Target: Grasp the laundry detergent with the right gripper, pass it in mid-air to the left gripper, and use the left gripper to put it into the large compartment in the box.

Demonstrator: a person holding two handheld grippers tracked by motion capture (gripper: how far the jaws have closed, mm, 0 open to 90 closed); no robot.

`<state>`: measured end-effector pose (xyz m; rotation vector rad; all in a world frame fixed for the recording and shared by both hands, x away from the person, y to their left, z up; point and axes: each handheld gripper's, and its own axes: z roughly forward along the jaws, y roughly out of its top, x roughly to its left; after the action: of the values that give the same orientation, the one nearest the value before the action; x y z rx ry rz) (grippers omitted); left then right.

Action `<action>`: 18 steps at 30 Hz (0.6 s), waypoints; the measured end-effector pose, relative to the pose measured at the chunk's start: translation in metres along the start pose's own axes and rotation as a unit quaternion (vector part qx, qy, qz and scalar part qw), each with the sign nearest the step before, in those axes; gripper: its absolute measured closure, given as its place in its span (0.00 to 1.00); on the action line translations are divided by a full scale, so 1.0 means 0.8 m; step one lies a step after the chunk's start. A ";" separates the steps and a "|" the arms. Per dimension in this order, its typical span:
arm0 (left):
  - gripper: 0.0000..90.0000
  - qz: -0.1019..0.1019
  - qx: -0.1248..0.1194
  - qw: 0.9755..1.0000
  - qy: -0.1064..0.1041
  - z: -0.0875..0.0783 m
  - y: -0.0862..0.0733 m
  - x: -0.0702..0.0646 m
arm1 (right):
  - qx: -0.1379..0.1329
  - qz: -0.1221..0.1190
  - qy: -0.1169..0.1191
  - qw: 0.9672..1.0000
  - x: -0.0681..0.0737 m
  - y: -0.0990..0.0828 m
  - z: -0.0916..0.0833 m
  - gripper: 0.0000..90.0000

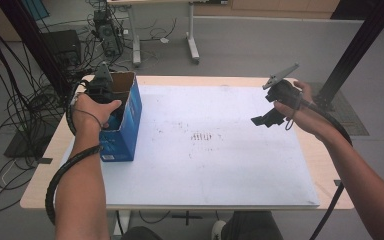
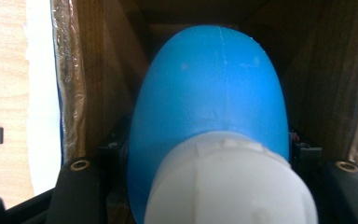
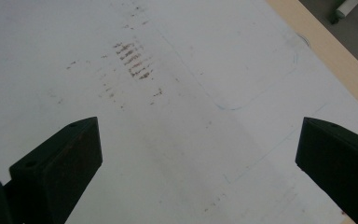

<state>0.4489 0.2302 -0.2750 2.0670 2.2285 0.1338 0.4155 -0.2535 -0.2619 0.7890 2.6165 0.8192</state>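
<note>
Blue bottle point(image 2: 209, 107) pinched by left gripper point(image 1: 101, 82) inside box point(image 1: 130, 117); right gripper point(image 1: 267, 120) raised, jaws spread.

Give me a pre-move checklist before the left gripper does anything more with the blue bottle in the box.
1. Left gripper shut on blue bottle: ok.
2. Bottle inside the blue cardboard box: ok.
3. White cap on the bottle: ok.
4. Bottle resting on the box floor: cannot tell.
5. Right gripper open, holding nothing, away from the box: ok.
6. Box upright on the white mat: ok.
</note>
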 end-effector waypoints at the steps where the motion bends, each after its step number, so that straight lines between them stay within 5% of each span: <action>1: 0.40 0.000 0.000 1.000 0.000 0.000 0.000 0.000 | 0.000 0.000 0.000 1.000 0.000 0.000 0.000 0.00; 18: 0.40 -0.001 0.000 1.000 -0.001 0.000 0.000 0.000 | 0.000 -0.003 -0.001 1.000 0.002 0.003 0.001 0.00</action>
<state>0.4489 0.2303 -0.2750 2.0655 2.2290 0.1313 0.4152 -0.2510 -0.2613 0.7797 2.6154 0.8169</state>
